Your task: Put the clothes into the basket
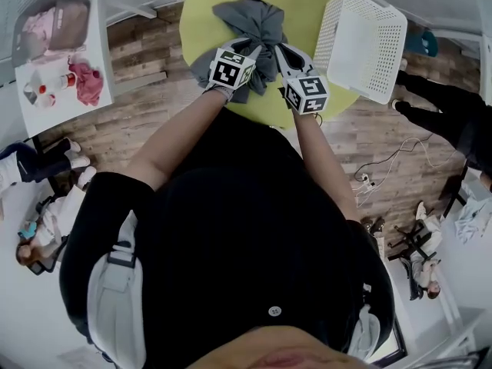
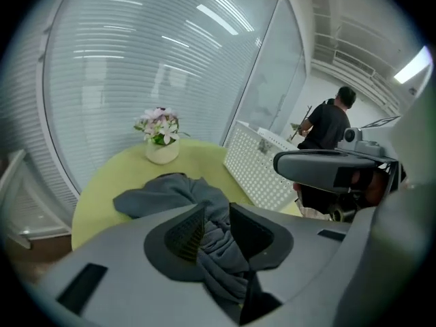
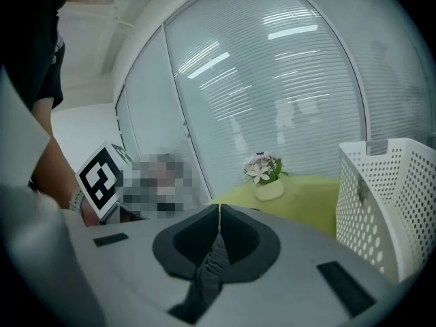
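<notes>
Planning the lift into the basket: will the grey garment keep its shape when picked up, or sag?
Probably floppy: the grey garment lies crumpled in folds and bunches in the shut jaws of the right gripper. Lifted, it would likely sag and trail, so loose ends might catch the rim of the basket.

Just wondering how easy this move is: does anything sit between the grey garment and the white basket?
Nothing visible does. Only bare green table lies between the garment and the basket to its right. The flower pot stands at the far edge, off that path.
</notes>
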Motion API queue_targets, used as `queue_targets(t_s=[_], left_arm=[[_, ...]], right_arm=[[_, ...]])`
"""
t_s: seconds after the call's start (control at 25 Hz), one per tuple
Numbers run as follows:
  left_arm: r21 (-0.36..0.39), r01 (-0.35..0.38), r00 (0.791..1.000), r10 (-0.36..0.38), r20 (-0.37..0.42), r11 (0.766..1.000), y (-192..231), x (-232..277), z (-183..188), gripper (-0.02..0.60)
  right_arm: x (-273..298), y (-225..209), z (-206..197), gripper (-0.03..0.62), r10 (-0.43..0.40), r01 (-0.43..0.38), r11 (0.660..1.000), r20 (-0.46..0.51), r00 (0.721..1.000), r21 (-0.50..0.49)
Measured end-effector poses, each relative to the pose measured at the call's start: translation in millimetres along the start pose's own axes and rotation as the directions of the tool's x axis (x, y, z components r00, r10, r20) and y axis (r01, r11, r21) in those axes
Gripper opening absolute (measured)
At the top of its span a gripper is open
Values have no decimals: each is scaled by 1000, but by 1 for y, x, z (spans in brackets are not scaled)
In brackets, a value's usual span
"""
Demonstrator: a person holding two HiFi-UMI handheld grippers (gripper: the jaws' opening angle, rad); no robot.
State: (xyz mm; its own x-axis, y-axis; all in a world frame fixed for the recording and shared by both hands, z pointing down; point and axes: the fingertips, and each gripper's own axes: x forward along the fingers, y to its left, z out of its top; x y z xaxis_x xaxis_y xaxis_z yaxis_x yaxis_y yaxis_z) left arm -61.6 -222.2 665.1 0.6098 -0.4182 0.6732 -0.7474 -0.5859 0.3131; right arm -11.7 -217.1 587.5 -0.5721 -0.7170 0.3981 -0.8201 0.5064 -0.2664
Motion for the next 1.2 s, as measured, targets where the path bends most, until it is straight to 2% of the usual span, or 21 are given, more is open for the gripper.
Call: queue_targets(t_s=[0.2, 0.4, 0.76, 0.92, 1.08, 1.2], left_arm=[[-119, -48, 990, 32, -136, 992, 25, 28, -26, 246], [-184, -84, 977, 44, -208, 979, 36, 45, -35, 336], [-172, -154, 960, 106, -259, 973, 44, 70, -43, 429], [-166, -177, 951, 125, -283, 970, 52, 78, -50, 442], [-236, -165, 945, 85, -316, 958, 55, 88, -62, 455], [-248, -153, 941, 65, -331, 957, 54, 96, -68, 459]], right_arm=[[14, -4, -11, 28, -13, 13, 1000, -35, 999, -2], [19, -10, -16, 28, -31, 32, 999, -50, 998, 11], [20, -19, -19, 28, -52, 53, 998, -59, 997, 28], [16, -21, -23, 28, -59, 61, 998, -72, 996, 30], [9, -23, -29, 28, -73, 76, 996, -88, 993, 36], [5, -22, -31, 28, -81, 84, 996, -93, 992, 32]])
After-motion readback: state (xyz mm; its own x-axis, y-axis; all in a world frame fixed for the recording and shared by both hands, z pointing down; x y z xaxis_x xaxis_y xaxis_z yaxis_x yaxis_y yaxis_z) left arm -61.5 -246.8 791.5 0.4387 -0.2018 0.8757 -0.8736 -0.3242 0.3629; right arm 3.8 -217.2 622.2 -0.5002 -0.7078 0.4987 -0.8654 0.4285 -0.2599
